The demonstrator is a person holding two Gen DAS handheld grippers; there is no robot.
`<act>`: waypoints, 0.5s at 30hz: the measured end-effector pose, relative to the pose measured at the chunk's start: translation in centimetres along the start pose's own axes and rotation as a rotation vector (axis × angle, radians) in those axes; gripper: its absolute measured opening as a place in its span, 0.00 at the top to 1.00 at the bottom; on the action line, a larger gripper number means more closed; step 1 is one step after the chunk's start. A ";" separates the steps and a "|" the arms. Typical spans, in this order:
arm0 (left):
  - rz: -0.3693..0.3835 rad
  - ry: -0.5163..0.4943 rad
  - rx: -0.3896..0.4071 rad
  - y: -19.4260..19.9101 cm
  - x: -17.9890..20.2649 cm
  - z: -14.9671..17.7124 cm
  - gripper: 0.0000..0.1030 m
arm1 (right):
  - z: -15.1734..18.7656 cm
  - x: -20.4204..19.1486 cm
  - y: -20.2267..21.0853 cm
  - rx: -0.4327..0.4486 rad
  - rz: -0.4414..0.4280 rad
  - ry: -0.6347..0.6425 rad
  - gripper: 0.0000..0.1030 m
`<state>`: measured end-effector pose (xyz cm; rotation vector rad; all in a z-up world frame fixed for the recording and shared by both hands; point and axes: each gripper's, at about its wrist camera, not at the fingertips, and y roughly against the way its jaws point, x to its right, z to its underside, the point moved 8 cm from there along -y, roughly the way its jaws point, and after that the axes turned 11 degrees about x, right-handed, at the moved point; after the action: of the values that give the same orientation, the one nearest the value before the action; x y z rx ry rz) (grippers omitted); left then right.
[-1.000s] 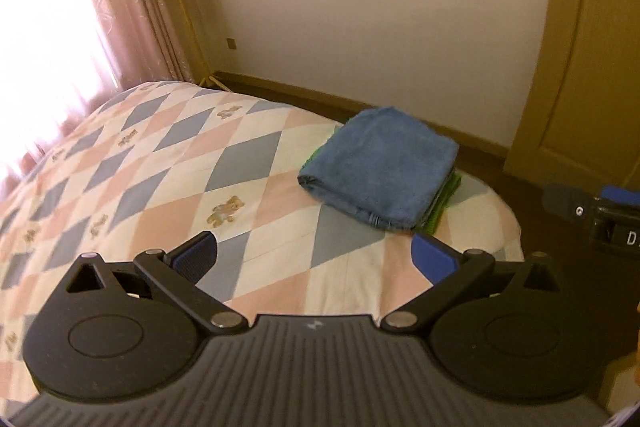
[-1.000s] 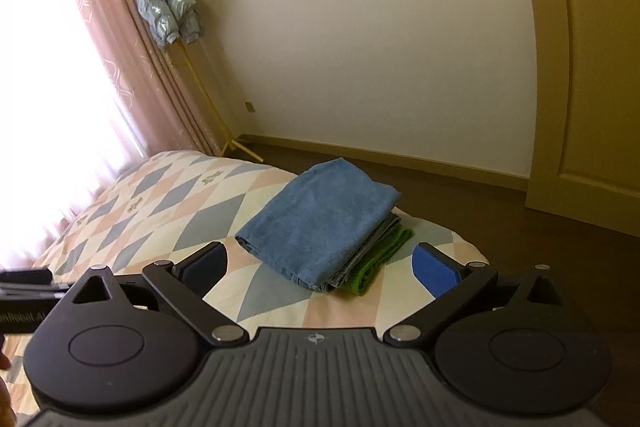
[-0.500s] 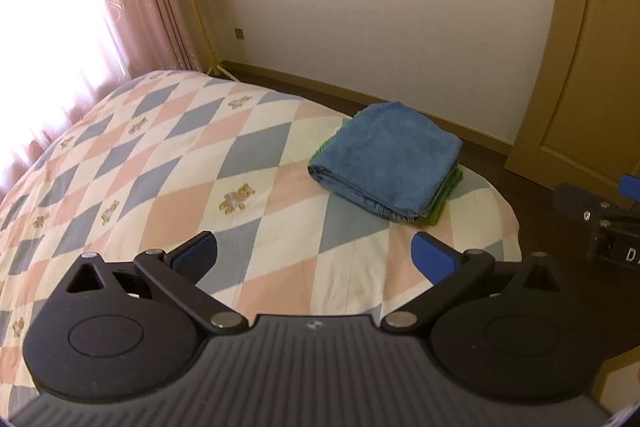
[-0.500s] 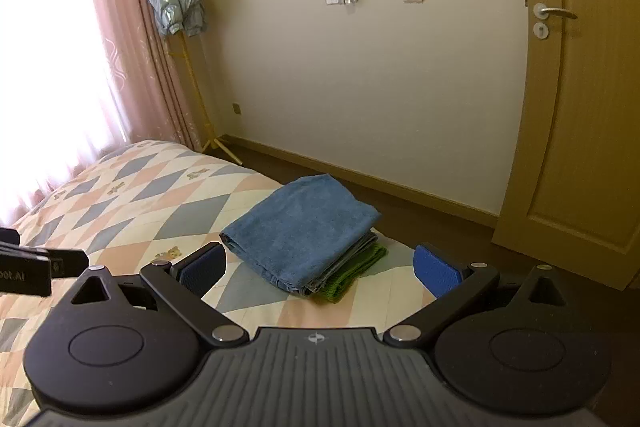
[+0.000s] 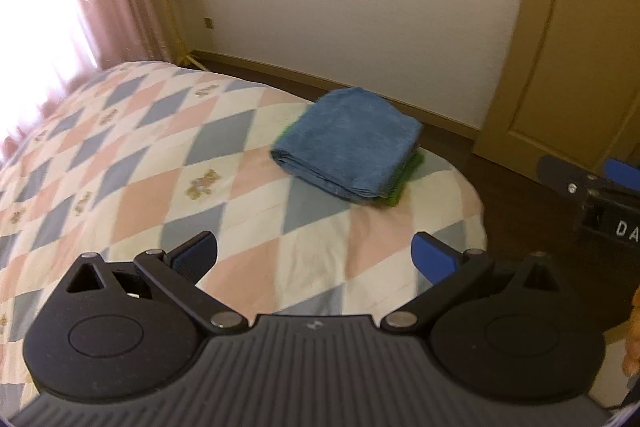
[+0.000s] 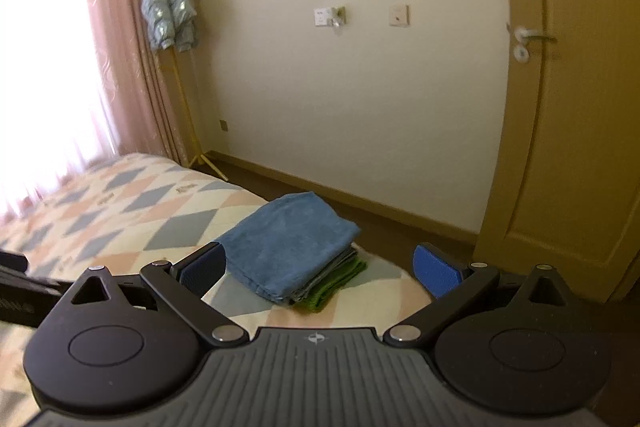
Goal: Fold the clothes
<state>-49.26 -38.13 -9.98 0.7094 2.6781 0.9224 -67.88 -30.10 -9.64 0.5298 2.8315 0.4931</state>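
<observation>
A folded blue towel [image 5: 348, 143] lies on top of a stack with a folded green cloth [image 5: 406, 177] under it, near the bed's far right corner. The stack also shows in the right wrist view, with the blue towel [image 6: 288, 241] over grey and green cloth [image 6: 338, 281]. My left gripper [image 5: 314, 259] is open and empty, above the quilt and short of the stack. My right gripper [image 6: 320, 267] is open and empty, held back from the stack. The right gripper also shows at the right edge of the left wrist view [image 5: 592, 195].
The bed has a diamond-patterned quilt [image 5: 132, 163]. A dark floor [image 5: 516, 199] runs past the bed's end to a cream wall and a wooden door [image 6: 580, 131]. Pink curtains [image 6: 116, 39] and a coat stand with a jacket [image 6: 168, 7] are at the left.
Both grippers have drawn back and tilted up from the stack. The towel stack looks smaller and further off in both views. Both jaws stay open.
</observation>
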 end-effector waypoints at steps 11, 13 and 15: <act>-0.006 0.062 -0.117 -2.0 -0.4 1.2 0.01 | 1.0 0.2 -1.8 -0.168 -0.015 -0.017 0.00; -0.018 0.073 -0.139 -2.6 -0.6 1.4 0.01 | 1.6 0.0 -2.6 -0.210 -0.023 -0.015 0.00; -0.027 0.083 -0.159 -3.2 -0.7 1.6 0.01 | 2.2 -0.1 -3.3 -0.244 -0.030 -0.007 0.00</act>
<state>-49.32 -39.85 -13.24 0.6121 2.6398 1.1657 -68.20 -32.44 -12.83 0.4397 2.7152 0.8146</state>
